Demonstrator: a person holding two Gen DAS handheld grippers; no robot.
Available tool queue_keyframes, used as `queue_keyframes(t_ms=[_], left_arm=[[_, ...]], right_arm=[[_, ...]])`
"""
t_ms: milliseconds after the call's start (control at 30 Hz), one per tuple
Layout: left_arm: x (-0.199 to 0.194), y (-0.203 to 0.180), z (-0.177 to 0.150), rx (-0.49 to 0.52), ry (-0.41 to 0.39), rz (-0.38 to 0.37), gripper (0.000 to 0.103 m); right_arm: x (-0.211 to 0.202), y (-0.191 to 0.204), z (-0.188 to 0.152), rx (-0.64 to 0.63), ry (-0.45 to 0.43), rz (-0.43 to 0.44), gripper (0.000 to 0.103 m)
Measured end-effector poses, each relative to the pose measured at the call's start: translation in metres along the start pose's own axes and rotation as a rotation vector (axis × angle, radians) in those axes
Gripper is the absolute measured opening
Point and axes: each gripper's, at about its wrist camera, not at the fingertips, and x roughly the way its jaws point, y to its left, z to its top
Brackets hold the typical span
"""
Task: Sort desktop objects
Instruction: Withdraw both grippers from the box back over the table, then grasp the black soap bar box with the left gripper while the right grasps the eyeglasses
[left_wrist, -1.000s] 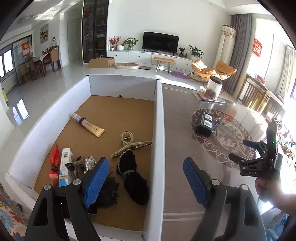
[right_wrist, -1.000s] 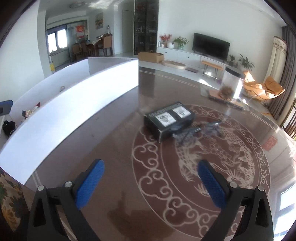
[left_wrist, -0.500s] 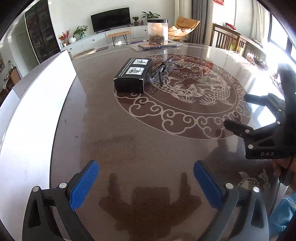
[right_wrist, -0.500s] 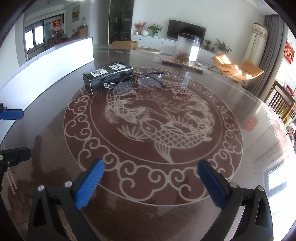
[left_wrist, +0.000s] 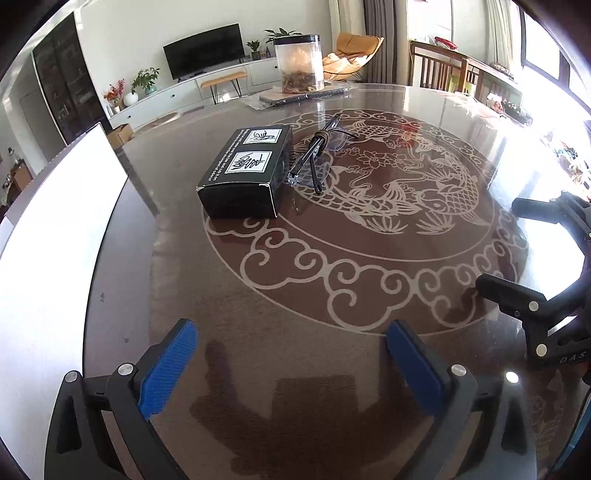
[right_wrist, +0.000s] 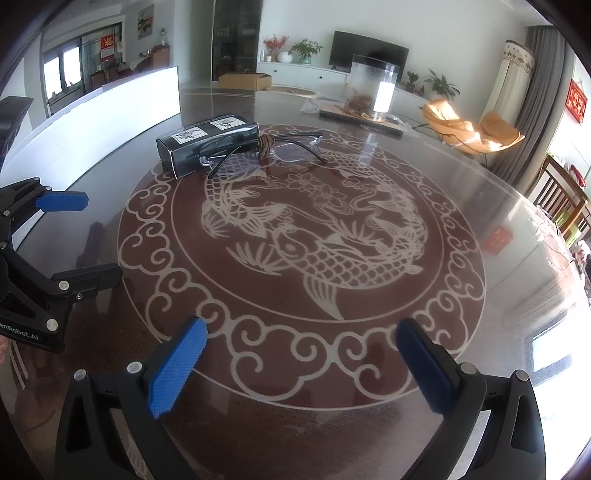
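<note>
Left claw (left_wrist: 291, 363) and right claw (right_wrist: 301, 363): both gaping apart, gripping nothing, hovering over desk (left_wrist: 295, 288). Black box (left_wrist: 245, 171) lying far-left; glasses (left_wrist: 317, 158) resting just right, touching it.

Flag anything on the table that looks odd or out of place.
The glasses lie against the black box, temples unfolded, with a brown cord knotted around the middle of the frame. Nothing looks spilled or broken.

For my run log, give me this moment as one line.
left gripper: open, empty | right gripper: open, empty | black box, glasses touching it: on table, untouched
</note>
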Motion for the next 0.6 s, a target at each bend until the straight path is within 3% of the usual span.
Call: queue_keyframes(t_ms=[233, 400, 600], left_arm=[[0.017, 0.016, 0.020, 0.013, 0.015, -0.027, 0.103], [0.042, 0.059, 0.044, -0.085, 0.066, -0.045, 0.103], [0.061, 0.050, 0.075, 0.031, 0.078, -0.119, 0.103]], right_arm=[[0.000, 0.000, 0.000, -0.002, -0.001, -0.004, 0.103], [0.000, 0.000, 0.000, -0.002, -0.001, -0.004, 0.103], [0.000, 0.000, 0.000, 0.002, 0.001, 0.001, 0.103]])
